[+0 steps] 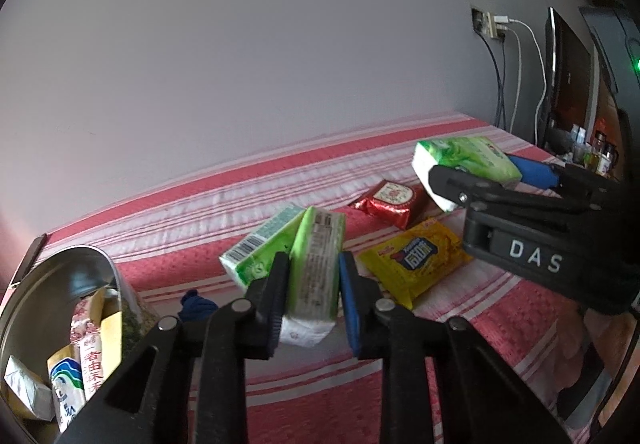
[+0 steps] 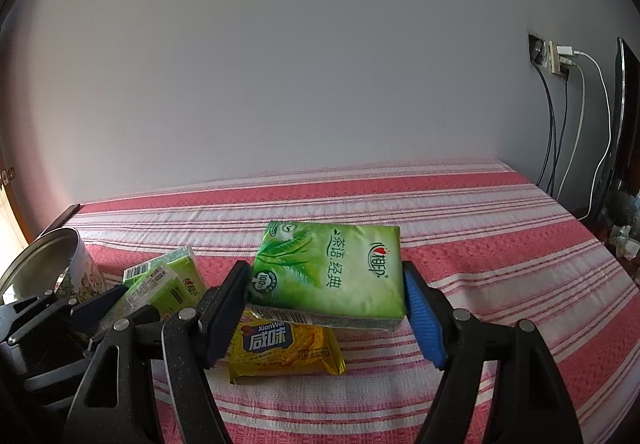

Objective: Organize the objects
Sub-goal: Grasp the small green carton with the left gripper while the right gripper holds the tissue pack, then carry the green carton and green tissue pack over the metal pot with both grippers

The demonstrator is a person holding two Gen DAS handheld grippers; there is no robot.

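My left gripper (image 1: 313, 272) is shut on a green tissue pack (image 1: 316, 264) that stands on its narrow edge between the pads. A second green tissue pack (image 1: 260, 248) leans right behind it. My right gripper (image 2: 324, 276) is shut on a third, flat green tissue pack (image 2: 332, 276), held above a yellow cracker packet (image 2: 280, 348). In the left wrist view the right gripper (image 1: 480, 171) hangs at the right with its pack (image 1: 464, 157), above the yellow cracker packet (image 1: 416, 260). In the right wrist view the left gripper (image 2: 120, 304) sits at lower left.
A round metal tin (image 1: 24, 308) with several packets inside stands at the left, on a red and white striped cloth (image 1: 320, 396). A red snack packet (image 1: 390, 201) lies beyond the yellow one. A dark blue bit of fabric (image 1: 196, 304) lies by the tin. A wall runs behind; cables (image 2: 576, 147) hang at the right.
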